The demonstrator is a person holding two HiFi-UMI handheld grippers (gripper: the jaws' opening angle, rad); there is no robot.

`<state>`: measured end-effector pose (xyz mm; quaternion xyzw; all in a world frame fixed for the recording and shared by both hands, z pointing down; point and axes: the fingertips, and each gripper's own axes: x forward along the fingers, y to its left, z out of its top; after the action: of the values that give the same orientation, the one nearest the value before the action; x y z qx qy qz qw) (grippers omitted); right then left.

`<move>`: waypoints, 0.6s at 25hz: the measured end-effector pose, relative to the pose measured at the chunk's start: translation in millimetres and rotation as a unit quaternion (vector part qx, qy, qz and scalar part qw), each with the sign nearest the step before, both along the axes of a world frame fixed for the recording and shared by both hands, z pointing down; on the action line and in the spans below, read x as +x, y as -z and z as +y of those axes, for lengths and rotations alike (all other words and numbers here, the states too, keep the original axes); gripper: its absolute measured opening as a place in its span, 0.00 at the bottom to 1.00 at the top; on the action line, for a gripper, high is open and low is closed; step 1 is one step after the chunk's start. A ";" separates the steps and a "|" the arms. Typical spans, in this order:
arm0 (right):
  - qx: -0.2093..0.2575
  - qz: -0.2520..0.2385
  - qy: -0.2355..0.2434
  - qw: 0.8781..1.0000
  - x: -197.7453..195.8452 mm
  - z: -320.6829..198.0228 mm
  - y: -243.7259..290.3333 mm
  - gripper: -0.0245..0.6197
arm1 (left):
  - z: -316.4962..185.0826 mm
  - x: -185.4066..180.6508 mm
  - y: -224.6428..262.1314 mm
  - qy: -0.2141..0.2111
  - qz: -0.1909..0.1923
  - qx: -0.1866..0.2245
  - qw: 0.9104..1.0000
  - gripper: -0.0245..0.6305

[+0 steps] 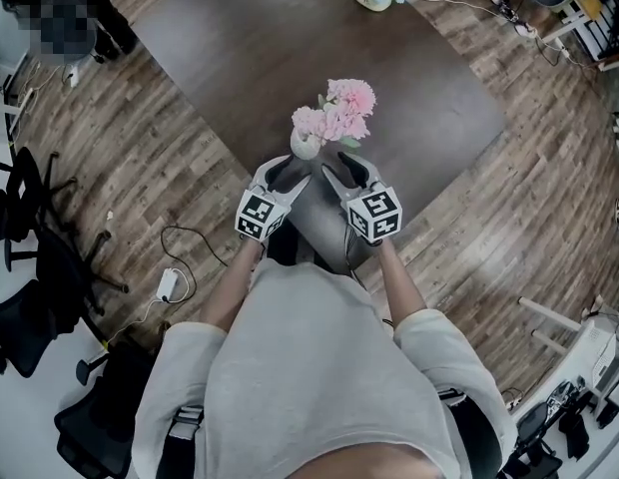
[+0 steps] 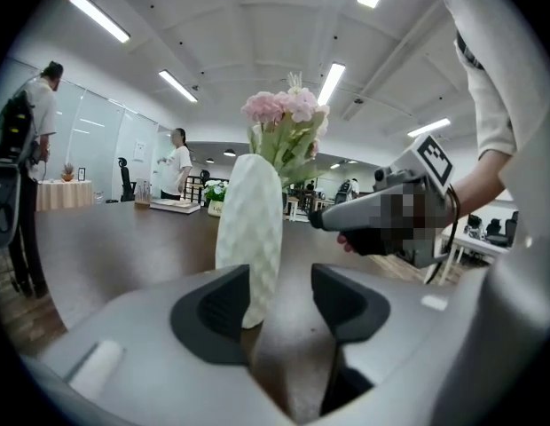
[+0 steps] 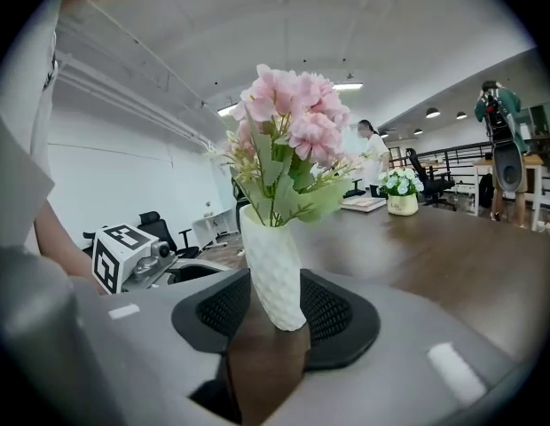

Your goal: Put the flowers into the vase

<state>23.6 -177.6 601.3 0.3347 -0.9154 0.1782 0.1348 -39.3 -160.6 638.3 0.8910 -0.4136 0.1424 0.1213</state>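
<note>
Vase [image 1: 305, 146], flowers [image 1: 341, 106] already in, stands upright near table's [image 1: 240, 58] near corner, dead ahead of left gripper [image 1: 295, 171] and right gripper [image 1: 334, 165]; both jaws parted, clasping nothing.

Head view overhead; both gripper views near vase [image 1: 305, 146]

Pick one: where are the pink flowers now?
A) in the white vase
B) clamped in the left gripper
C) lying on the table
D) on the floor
A: the flowers stand stems-down in the vase, which sits upright on the table.
</note>
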 end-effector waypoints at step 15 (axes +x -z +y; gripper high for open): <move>0.071 0.043 -0.087 0.993 -7.6 86.6 20.1 0.04 | 79.5 -13.8 52.5 -0.004 -0.002 0.062 0.998 0.05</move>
<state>16.0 -91.0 581.1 0.4289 -0.8866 0.1095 0.1341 -53.1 -81.1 585.8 0.8982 -0.4182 0.1191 0.0642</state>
